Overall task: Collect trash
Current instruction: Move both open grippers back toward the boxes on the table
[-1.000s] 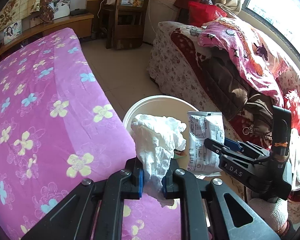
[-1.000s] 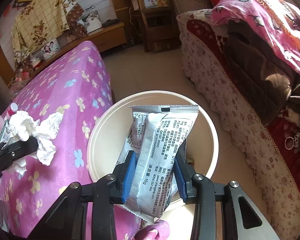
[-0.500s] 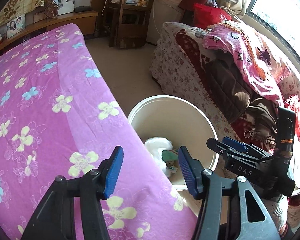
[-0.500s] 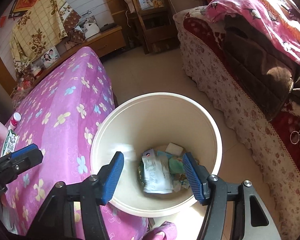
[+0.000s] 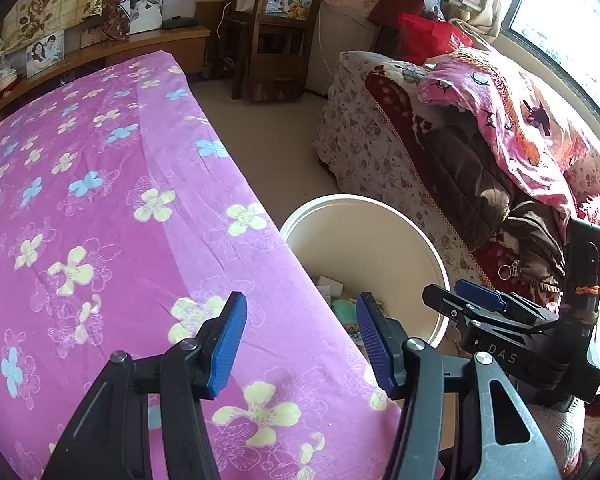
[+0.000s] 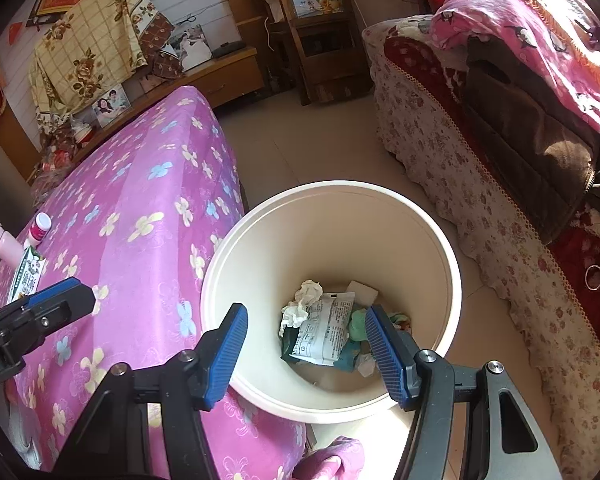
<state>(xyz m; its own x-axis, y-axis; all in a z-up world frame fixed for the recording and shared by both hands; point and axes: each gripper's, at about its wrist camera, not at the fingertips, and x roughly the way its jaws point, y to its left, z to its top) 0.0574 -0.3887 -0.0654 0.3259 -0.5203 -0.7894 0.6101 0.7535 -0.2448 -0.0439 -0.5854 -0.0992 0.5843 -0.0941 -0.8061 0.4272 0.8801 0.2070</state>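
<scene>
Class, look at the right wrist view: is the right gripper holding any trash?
No: the right gripper hangs open and empty above the bucket, where the wrapper lies.

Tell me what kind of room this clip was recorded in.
Most likely a lived-in home bedroom or sitting room: a bed under a pink floral sheet, a sofa piled with blankets, and a white trash bucket on the tiled floor.

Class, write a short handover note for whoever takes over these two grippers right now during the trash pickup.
Left gripper: open, empty, over the bed edge.
Right gripper: open, empty, above the bin.
Done: crumpled tissue and printed wrapper lie in the bin.
Left: a green-and-white packet lies on the pink bedspread by two bottles; probably the next pickup.
</scene>
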